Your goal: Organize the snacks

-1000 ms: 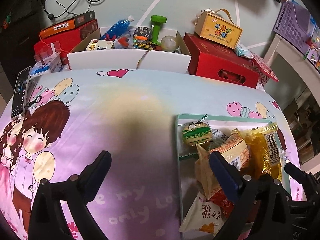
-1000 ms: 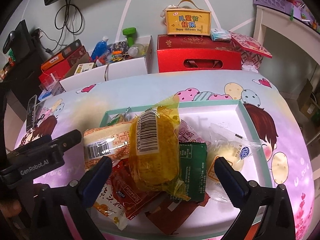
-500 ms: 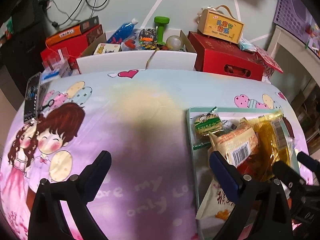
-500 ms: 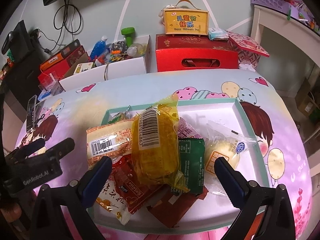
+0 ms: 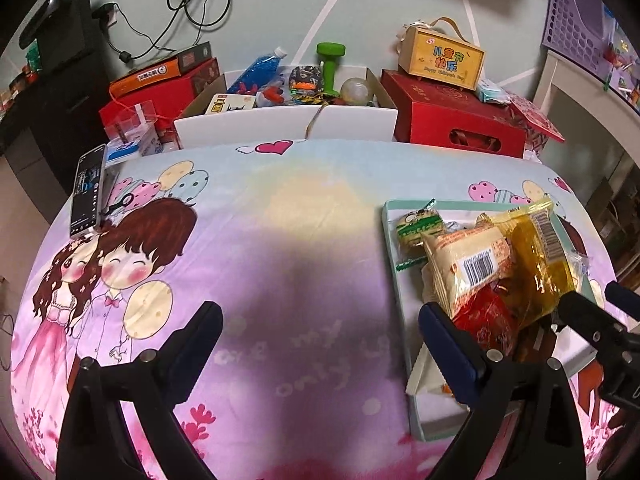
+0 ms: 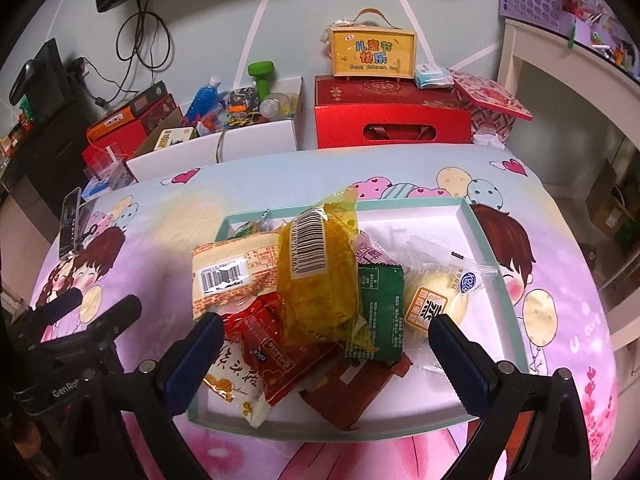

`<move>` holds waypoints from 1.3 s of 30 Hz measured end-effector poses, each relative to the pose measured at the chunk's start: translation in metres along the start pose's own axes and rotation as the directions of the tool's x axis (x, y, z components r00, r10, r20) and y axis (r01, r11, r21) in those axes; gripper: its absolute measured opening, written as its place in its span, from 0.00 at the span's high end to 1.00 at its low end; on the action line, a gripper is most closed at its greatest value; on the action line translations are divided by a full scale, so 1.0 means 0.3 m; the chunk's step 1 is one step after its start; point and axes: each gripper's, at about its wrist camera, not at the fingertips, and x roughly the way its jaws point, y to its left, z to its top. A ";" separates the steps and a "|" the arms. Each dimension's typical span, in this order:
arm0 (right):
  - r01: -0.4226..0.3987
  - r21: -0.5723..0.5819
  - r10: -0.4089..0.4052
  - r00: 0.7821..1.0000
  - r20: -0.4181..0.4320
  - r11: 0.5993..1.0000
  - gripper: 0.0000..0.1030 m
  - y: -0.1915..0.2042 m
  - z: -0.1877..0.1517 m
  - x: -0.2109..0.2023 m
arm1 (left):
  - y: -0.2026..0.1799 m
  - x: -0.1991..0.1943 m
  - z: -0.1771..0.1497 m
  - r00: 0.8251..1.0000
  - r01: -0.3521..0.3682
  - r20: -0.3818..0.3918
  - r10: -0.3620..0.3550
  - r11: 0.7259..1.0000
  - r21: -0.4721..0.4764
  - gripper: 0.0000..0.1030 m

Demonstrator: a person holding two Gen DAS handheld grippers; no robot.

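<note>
Both claws gape with nothing held, the right claw over snack packets heaped in the tray, the left claw over bare cartoon-print worktop beside it, a phone well apart at the far-left edge.

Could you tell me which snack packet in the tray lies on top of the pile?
The yellow packet with the big barcode. It rests across the orange-and-white packet, the red packet and the green packet.

One tray, about nine snack packets, two red gift boxes.
</note>
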 end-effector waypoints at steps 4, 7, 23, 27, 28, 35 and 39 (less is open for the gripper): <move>0.001 -0.016 -0.001 1.000 0.009 1.000 0.00 0.017 -0.009 -0.023 | 0.004 -0.016 -0.024 0.999 -0.046 0.001 0.046 0.999 -0.002 0.04; 0.004 -0.026 -0.004 1.000 0.015 1.000 0.00 0.029 -0.017 -0.039 | 0.012 -0.029 -0.050 0.999 -0.054 0.004 0.054 0.999 0.006 0.04; 0.015 -0.046 -0.016 1.000 -0.013 0.999 0.00 0.071 -0.105 -0.047 | 0.049 -0.062 -0.168 0.993 -0.115 -0.001 0.115 0.992 0.044 0.04; 0.025 -0.048 -0.027 0.999 -0.027 0.999 0.00 0.076 -0.148 -0.047 | 0.069 -0.071 -0.200 0.995 -0.102 -0.009 0.102 0.994 0.036 0.04; 0.028 -0.048 -0.029 0.999 -0.028 0.998 0.00 0.076 -0.157 -0.048 | 0.073 -0.073 -0.208 0.995 -0.101 -0.012 0.101 0.994 0.036 0.04; 0.019 -0.022 -0.019 1.000 -0.014 1.000 0.00 0.075 -0.234 -0.054 | 0.096 -0.091 -0.249 0.996 -0.094 -0.007 0.094 0.995 0.035 0.04; 0.034 -0.015 -0.034 0.999 0.002 0.999 0.00 0.078 -0.279 -0.057 | 0.105 -0.101 -0.279 0.996 -0.087 -0.007 0.087 0.995 0.040 0.04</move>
